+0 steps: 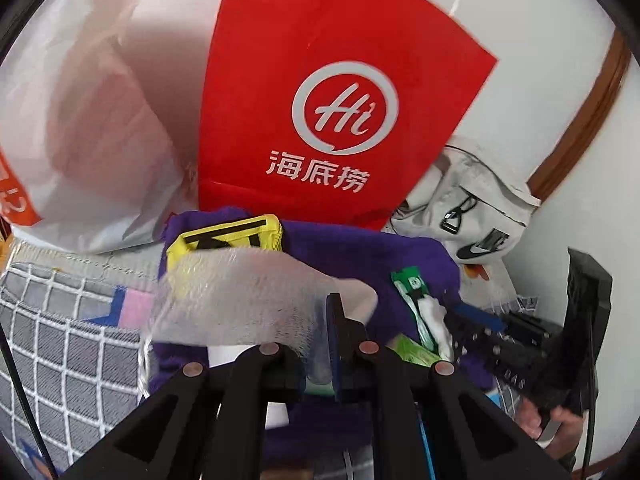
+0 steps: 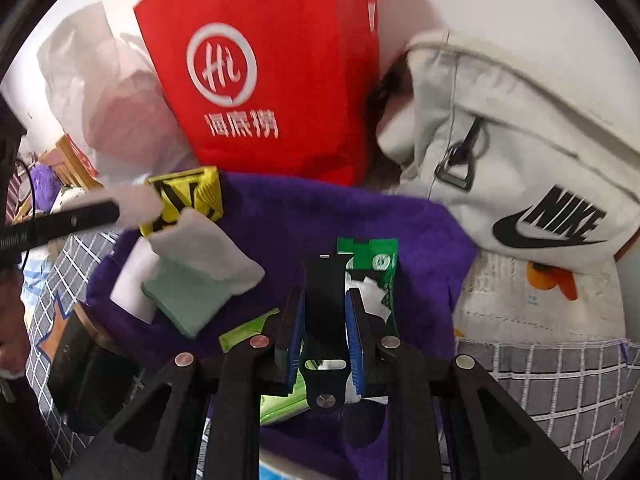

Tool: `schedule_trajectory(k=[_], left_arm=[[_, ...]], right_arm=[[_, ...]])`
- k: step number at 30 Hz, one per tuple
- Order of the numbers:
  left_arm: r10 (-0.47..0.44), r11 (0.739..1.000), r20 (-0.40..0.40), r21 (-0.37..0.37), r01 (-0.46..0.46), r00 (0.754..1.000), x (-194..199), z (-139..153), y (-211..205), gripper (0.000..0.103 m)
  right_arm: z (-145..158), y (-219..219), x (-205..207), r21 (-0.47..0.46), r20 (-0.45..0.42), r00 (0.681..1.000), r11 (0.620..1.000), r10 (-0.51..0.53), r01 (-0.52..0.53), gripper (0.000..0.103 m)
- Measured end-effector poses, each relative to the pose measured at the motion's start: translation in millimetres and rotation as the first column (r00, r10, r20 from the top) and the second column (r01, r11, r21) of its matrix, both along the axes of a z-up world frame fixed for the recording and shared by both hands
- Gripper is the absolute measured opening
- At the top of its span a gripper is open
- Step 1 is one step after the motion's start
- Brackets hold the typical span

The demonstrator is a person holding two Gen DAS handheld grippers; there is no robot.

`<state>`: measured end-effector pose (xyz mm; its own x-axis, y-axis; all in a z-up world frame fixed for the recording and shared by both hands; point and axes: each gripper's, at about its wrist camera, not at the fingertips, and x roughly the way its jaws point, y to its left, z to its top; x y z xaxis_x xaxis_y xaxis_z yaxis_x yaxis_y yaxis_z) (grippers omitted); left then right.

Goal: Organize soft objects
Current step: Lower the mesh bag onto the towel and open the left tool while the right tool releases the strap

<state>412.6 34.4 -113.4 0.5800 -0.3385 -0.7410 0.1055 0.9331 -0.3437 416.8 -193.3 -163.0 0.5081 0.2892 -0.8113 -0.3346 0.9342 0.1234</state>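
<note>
My left gripper (image 1: 316, 320) is shut on a thin white cloth (image 1: 248, 292) that drapes to the left and hides its left finger. In the right wrist view the same cloth (image 2: 200, 276) hangs from the left gripper (image 2: 118, 210), white with a pale green end. My right gripper (image 2: 324, 296) is shut on a black watch strap (image 2: 324, 312) held upright between blue pads. Both hover over a purple towel (image 2: 300, 208) that bears a yellow-and-black item (image 2: 188, 196) and an opened green packet (image 2: 376, 264). At the right of the left wrist view is the right gripper (image 1: 472, 316).
A red bag with a white "Hi" logo (image 1: 340, 92) stands behind the towel, with a white plastic bag (image 1: 92, 120) to its left and a white Nike bag (image 2: 520, 152) to its right. A grey grid-patterned cover (image 1: 60, 340) lies underneath.
</note>
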Motion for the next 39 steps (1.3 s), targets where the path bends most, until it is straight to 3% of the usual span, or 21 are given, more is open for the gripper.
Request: schedule_trajectory(k=[9, 13, 17, 18, 21, 23, 25, 31, 39], left_arm=[[-0.011, 1.000, -0.099, -0.018, 0.010, 0.995, 14, -30, -3, 0.009], [-0.017, 0.999, -0.119, -0.030, 0.014, 0.993, 13, -33, 0, 0.014], [-0.020, 1.000, -0.141, -0.019, 0.017, 0.990, 10, -32, 1, 0.040], [-0.019, 1.000, -0.140, -0.020, 0.016, 0.990, 8, -31, 1, 0.041], [-0.021, 1.000, -0.152, -0.024, 0.018, 0.988, 4, -28, 4, 0.050], [-0.022, 1.000, -0.161, -0.015, 0.020, 0.987, -1, -26, 4, 0.066], [-0.019, 1.000, -0.171, 0.010, 0.021, 0.985, -5, -25, 3, 0.073], [-0.046, 0.999, -0.213, 0.018, 0.051, 0.976, -20, -26, -2, 0.083], [-0.015, 1.000, -0.198, 0.010, 0.017, 0.980, -36, -20, 5, 0.100]], right_arm=[[-24, 8, 9, 0.020, -0.094, 0.995, 0.999, 0.041, -0.039, 0.020], [-28, 9, 11, 0.018, -0.119, 0.992, 0.999, 0.051, -0.050, 0.021], [-27, 7, 10, 0.038, -0.132, 0.990, 0.998, 0.049, -0.044, 0.022], [-25, 6, 10, 0.043, -0.133, 0.990, 0.998, 0.049, -0.044, 0.023], [-14, 2, 4, 0.050, -0.127, 0.991, 0.998, 0.044, -0.038, 0.039], [-4, 1, -4, 0.055, -0.099, 0.994, 0.998, 0.040, -0.034, 0.046], [4, 1, -10, 0.049, -0.085, 0.996, 0.998, 0.034, -0.030, 0.056], [27, 0, -32, 0.035, -0.045, 0.999, 0.999, 0.015, -0.013, 0.058], [41, -5, -53, 0.042, -0.018, 1.000, 0.999, 0.004, -0.003, 0.058]])
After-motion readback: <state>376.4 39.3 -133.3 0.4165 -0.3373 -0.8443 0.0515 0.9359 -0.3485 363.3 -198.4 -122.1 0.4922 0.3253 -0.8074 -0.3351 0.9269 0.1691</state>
